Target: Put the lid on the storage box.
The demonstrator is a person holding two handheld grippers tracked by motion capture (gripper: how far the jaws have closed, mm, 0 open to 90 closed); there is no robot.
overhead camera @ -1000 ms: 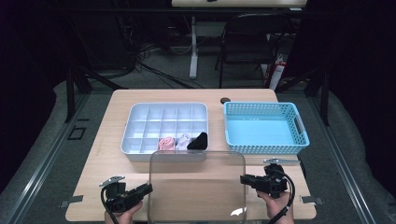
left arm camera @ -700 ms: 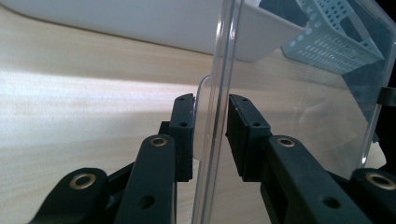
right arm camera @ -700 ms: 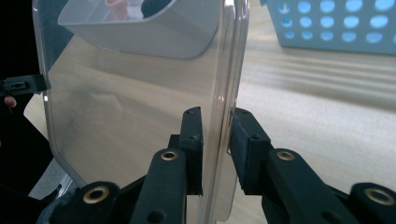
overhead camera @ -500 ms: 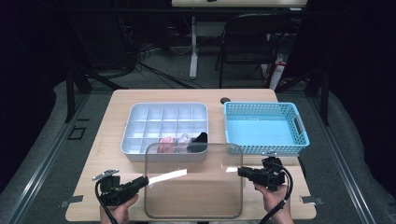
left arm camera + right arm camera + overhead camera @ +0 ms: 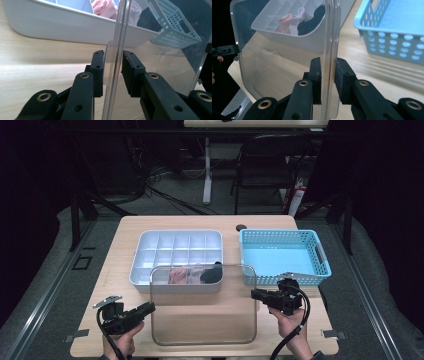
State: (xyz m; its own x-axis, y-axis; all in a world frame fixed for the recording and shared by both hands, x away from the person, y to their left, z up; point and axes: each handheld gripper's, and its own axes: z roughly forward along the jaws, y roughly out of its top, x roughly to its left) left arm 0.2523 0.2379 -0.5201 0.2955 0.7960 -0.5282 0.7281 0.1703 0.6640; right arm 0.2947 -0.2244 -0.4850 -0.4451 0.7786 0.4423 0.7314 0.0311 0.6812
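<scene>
While both tongs pinch its side edges, the clear lid [image 5: 203, 305] hangs between left tongs [image 5: 148, 308] and right tongs [image 5: 256, 294].

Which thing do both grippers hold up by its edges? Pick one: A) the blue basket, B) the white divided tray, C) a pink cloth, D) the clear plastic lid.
D: the left gripper and the right gripper each clamp a side edge of the clear plastic lid, raised above the table.

Dark room, grey floor [image 5: 380, 320], wood table [image 5: 125, 250], folding chair [image 5: 260, 170] behind, white desk leg [image 5: 206, 175], cables.
</scene>
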